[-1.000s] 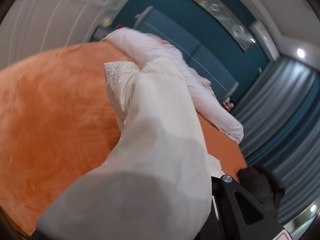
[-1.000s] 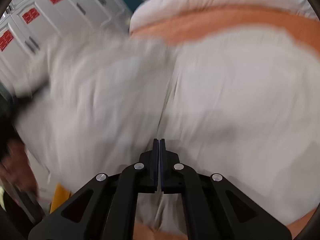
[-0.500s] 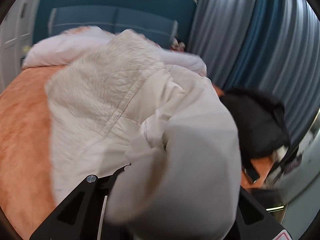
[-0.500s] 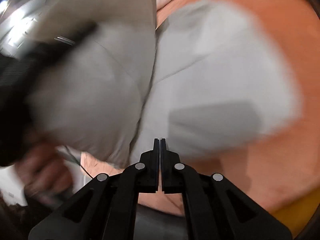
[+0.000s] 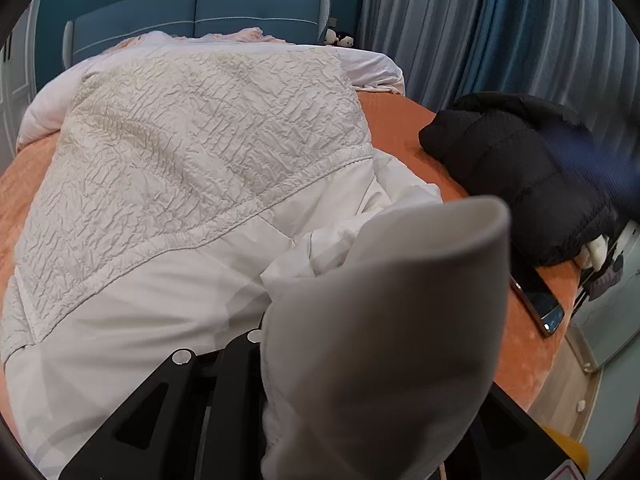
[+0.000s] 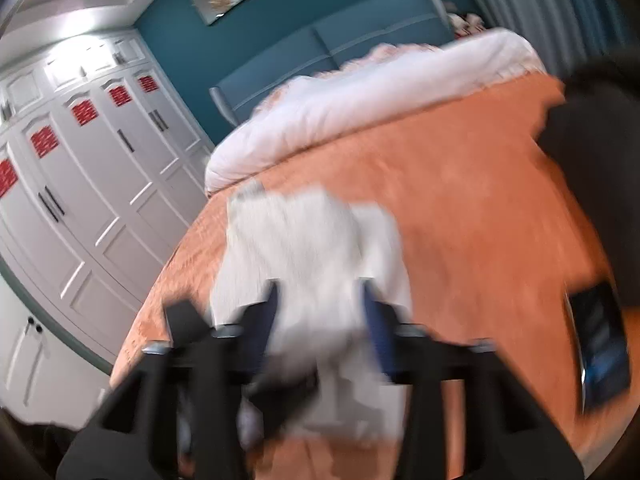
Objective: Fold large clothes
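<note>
Gripping white garment fold: left tool. Right tool just opening, released, garment between fingers, on orange bed.

We see a white garment, half crinkled quilted cloth, half smooth matt fabric, on the bed's velvety orange cover.

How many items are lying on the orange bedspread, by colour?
White: 1, the white jacket
Black: 2, the black jacket and the phone
Total: 3

The white duvet bunched at the headboard is bedding and is not counted.
</note>
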